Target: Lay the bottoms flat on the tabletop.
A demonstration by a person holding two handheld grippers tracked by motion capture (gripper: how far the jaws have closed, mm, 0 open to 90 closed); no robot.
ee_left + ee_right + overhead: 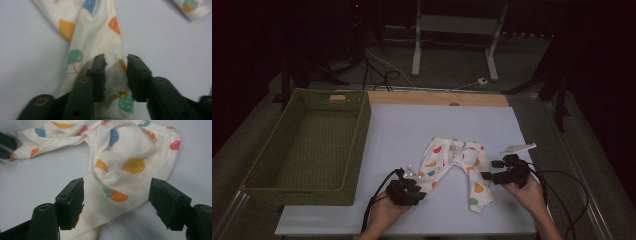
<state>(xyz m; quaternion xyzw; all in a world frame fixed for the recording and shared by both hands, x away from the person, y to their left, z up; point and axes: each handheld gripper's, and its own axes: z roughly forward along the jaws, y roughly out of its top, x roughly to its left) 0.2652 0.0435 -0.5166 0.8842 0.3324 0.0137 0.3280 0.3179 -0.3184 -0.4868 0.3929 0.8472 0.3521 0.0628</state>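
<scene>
Small cream trousers (457, 160) printed with coloured fruit lie flat on the white mat (412, 125), waistband away from me and legs spread toward me. My left gripper (411, 171) is at the cuff of the left leg. In the left gripper view its jaws (116, 72) stand a narrow gap apart, with the cuff cloth (95, 37) lying between and under them. My right gripper (487, 176) is beside the right leg. In the right gripper view it (116, 202) stands wide open, and that leg (130, 152) runs between the pads, touching neither.
A deep green woven basket (357, 145) stands along the mat's left edge. A strip of wooden tabletop (437, 97) shows behind the mat. Beyond it, a white metal stand (452, 30) and cables lie on the floor. Cables trail from both grippers toward me.
</scene>
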